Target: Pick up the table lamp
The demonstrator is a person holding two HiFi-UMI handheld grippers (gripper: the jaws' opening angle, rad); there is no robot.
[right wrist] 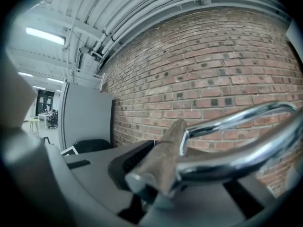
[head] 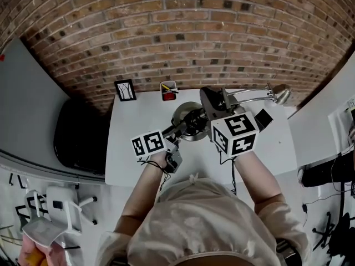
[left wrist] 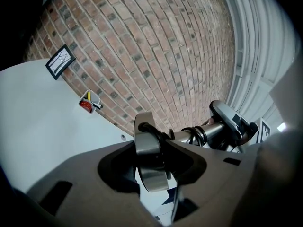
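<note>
Chrome table lamp (head: 249, 99), round base (left wrist: 149, 148), curved arm (right wrist: 236, 121), possibly black cord (left wrist: 199, 134)

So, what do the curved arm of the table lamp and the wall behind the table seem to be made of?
The shiny curved arm of the table lamp looks like chromed metal tubing: mirror-bright, with sharp reflections. The reddish-brown wall is matte brick, probably real: mortar joints show.

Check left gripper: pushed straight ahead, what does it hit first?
The lamp base, already gripped by the left gripper. Beyond it, probably the lamp's cord-wrapped stem, then the brick wall; depth is unclear.
</note>
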